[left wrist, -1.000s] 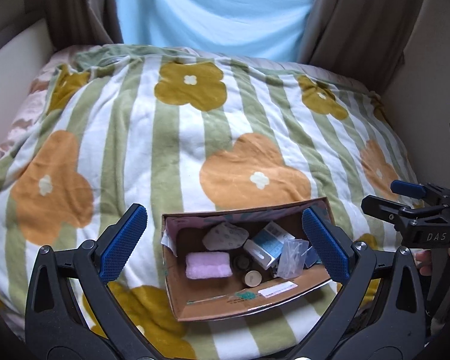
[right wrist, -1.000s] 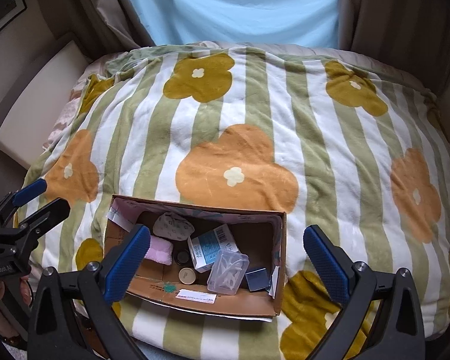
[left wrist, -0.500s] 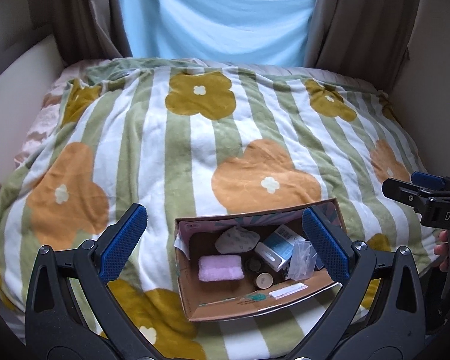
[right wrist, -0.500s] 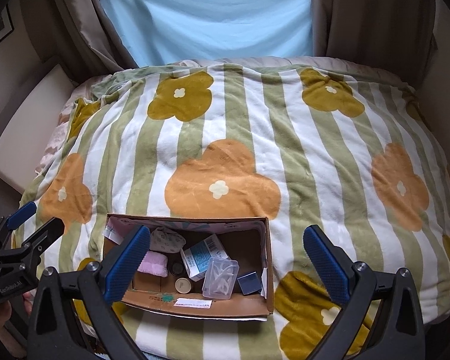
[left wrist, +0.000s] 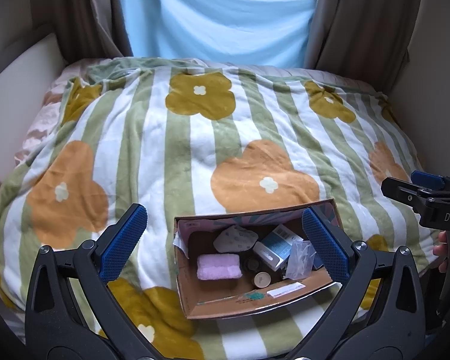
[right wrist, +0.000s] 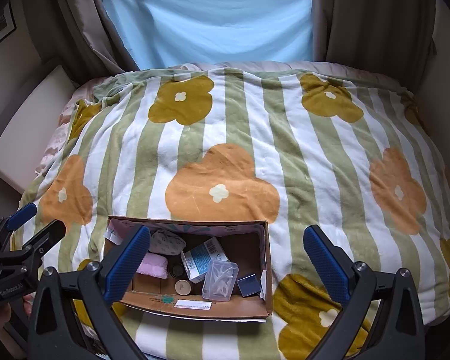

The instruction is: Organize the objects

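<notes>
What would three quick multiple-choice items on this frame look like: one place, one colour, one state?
1. Where does the cardboard box sit?
A. on the striped blanket
B. on the floor
C. on a shelf

2. Colour of the soft sponge in the box?
A. green
B. pink
C. black

3. State of the left gripper and right gripper?
A. both shut
B. one holds the sponge
C. both open, empty

Key: 1 A, blanket shows all around it. 2 B, pale pink block. 3 C, fingers spread wide, nothing between.

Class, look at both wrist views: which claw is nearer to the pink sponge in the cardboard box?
Left, probably. The pink sponge lies between the left claw's open fingers; the right claw is centred further right, over the clear plastic case.
</notes>
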The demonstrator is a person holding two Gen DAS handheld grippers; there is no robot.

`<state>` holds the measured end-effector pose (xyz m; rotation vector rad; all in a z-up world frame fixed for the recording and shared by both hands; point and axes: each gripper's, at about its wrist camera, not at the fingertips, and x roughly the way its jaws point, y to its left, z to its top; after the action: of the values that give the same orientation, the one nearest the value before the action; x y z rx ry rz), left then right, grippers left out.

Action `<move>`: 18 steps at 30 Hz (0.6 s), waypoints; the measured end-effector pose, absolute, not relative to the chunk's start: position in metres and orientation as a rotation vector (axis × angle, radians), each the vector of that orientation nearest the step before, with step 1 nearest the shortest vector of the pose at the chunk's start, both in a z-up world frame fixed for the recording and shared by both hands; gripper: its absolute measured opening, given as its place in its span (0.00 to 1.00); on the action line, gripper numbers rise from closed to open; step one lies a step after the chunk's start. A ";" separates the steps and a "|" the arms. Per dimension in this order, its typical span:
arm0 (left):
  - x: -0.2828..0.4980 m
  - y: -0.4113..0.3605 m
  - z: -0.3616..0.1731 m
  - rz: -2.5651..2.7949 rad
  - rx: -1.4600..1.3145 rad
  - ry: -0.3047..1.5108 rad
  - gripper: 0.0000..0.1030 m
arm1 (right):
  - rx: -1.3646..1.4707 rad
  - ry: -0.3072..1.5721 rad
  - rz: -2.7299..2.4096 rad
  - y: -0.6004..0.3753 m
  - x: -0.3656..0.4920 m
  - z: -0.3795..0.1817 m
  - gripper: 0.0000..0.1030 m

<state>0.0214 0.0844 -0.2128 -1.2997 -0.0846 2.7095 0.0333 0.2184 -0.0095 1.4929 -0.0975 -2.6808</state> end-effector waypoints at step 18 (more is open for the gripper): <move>0.026 0.086 -0.215 2.710 -1.307 -0.096 1.00 | 1.473 -0.060 -2.686 0.218 0.032 -0.002 0.99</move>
<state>0.0258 0.0859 -0.2146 -1.3066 -0.0963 2.7097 0.0320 0.2183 -0.0019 1.4735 -0.0598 -2.6857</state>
